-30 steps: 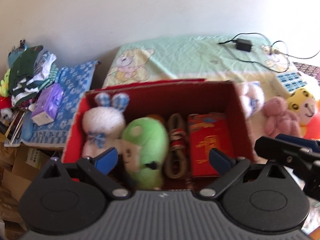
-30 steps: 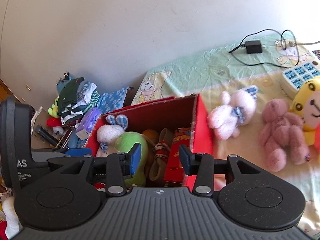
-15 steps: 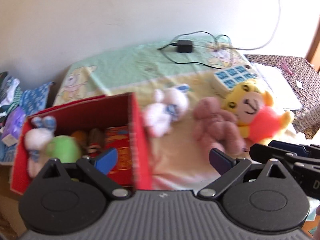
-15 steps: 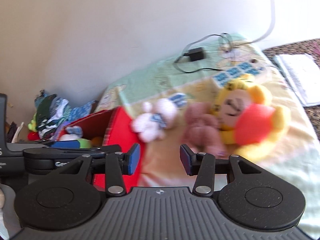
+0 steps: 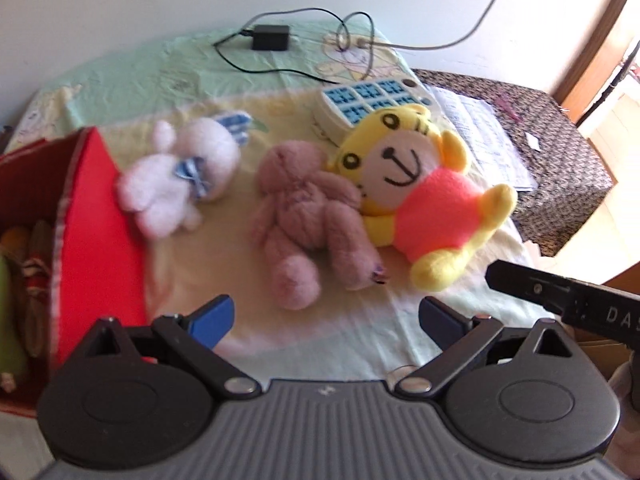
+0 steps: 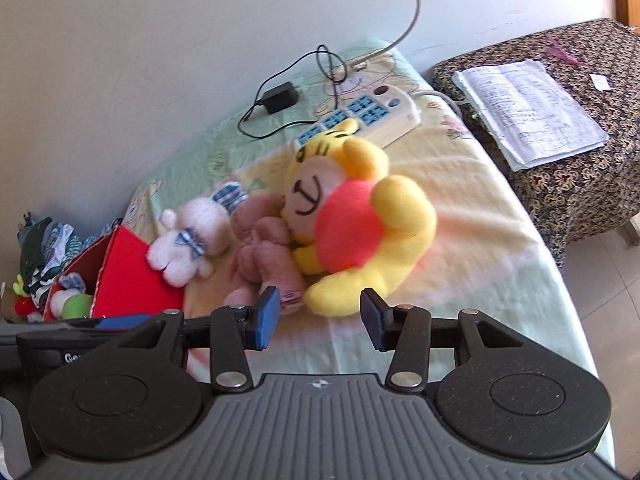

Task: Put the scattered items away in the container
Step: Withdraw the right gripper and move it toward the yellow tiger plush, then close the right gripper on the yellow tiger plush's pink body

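A red box (image 5: pixel 96 236) stands at the left with toys inside; it also shows in the right wrist view (image 6: pixel 128 276). On the blanket lie a white bunny (image 5: pixel 180 184) (image 6: pixel 188 244), a pink bear (image 5: pixel 308 216) (image 6: pixel 260 252) and a yellow tiger plush in a red shirt (image 5: pixel 424 200) (image 6: pixel 352 224). My left gripper (image 5: pixel 326 320) is open and empty, just short of the pink bear. My right gripper (image 6: pixel 318 320) is open and empty, just short of the tiger's foot.
A white power strip (image 5: pixel 368 104) with cables and a black adapter (image 5: pixel 270 38) lies at the back of the blanket. A patterned stool (image 6: pixel 560 92) with papers stands to the right. Folded clothes (image 6: pixel 40 248) sit far left.
Both grippers have swung right, away from the red box and toward the plush toys on the blanket. Both stay open and empty.
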The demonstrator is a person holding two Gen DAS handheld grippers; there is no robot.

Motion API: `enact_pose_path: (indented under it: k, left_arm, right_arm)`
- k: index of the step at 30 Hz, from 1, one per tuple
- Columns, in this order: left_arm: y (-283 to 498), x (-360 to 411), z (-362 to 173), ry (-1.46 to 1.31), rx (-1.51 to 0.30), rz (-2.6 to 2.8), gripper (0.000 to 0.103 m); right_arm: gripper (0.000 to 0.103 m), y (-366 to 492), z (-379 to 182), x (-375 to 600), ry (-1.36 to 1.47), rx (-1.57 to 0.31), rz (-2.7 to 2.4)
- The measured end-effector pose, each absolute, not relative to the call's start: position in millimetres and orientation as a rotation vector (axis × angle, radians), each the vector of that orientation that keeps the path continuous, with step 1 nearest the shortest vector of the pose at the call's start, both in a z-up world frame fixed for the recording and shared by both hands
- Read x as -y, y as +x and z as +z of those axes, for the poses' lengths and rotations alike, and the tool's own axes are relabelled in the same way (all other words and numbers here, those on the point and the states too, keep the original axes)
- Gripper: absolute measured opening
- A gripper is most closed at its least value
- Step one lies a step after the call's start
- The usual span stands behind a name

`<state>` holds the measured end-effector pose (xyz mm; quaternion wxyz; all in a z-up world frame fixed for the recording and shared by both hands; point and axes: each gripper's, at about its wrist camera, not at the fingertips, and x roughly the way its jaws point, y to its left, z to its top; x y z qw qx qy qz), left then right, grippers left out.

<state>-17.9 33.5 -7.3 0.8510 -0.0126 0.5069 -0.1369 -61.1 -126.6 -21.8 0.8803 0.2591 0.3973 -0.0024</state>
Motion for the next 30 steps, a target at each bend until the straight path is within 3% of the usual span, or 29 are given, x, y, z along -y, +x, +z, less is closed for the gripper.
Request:
enact_pose_path:
  k: [3, 7, 30]
  left_arm:
    - [-6, -21, -13, -0.061, -1.071, -0.343, 0.1]
    - [19, 0, -22, -0.119, -1.111, -0.409, 0.1]
    - [84, 55, -76, -0.204, -1.26, -0.465, 0.102]
  right_arm:
    - [0.048, -53, -18, 142, 0.526, -0.819, -0.027]
    - [0.059, -37, -10, 168, 0.496, -0.775, -0.055]
    - [0.061, 94, -73, 201, 0.555, -1.05, 0.316]
